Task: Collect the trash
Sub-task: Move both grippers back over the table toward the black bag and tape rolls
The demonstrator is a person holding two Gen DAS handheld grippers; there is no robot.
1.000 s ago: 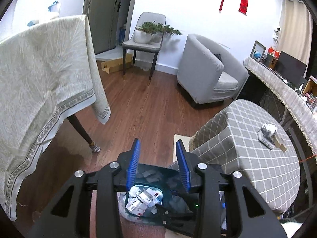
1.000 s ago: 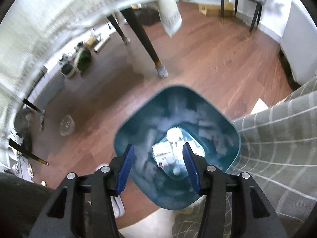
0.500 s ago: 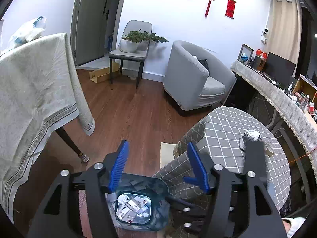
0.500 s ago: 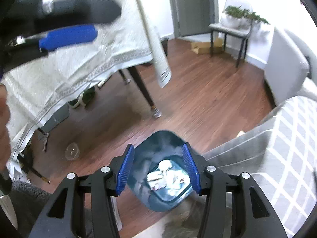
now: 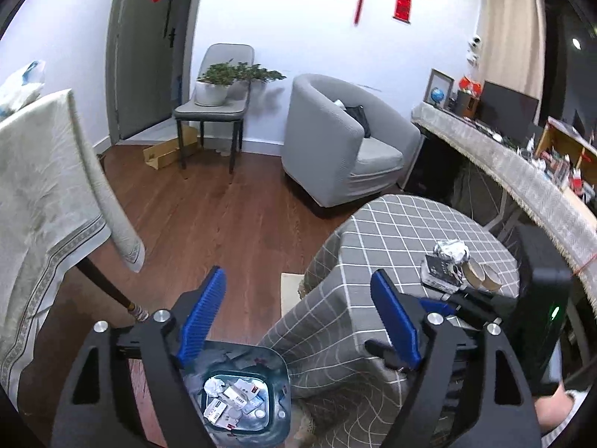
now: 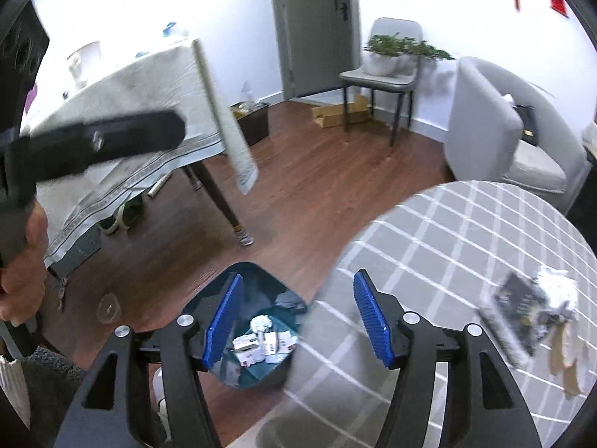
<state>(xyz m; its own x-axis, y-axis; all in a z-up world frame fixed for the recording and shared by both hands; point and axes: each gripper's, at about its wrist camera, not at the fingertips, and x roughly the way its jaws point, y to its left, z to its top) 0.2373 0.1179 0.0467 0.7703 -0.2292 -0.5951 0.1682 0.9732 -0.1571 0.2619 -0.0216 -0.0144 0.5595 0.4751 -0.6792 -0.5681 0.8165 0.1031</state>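
Note:
A dark teal trash bin [image 5: 278,403] [image 6: 238,375] stands on the wood floor beside a round table with a grey checked cloth [image 5: 403,231] [image 6: 447,224]. Crumpled paper and small boxes lie in the bin. On the table lie crumpled foil [image 5: 450,251], a dark box [image 5: 438,272] [image 6: 516,308], cardboard tubes [image 5: 481,278] and white crumpled paper [image 6: 558,291]. My left gripper [image 5: 298,313] is open and empty, above the bin and the table's edge. My right gripper [image 6: 298,317] is open and empty, between bin and table.
A dining table with a beige cloth [image 5: 41,194] [image 6: 123,112] stands to the left. A grey armchair [image 5: 343,145], a chair with a potted plant [image 5: 216,93] and a long sideboard [image 5: 522,171] stand farther back. Wood floor lies between them.
Both grippers rose away from the bin and swung right toward the checked table. The left jaws opened wider; the right jaws opened slightly. The table's trash came into the right view.

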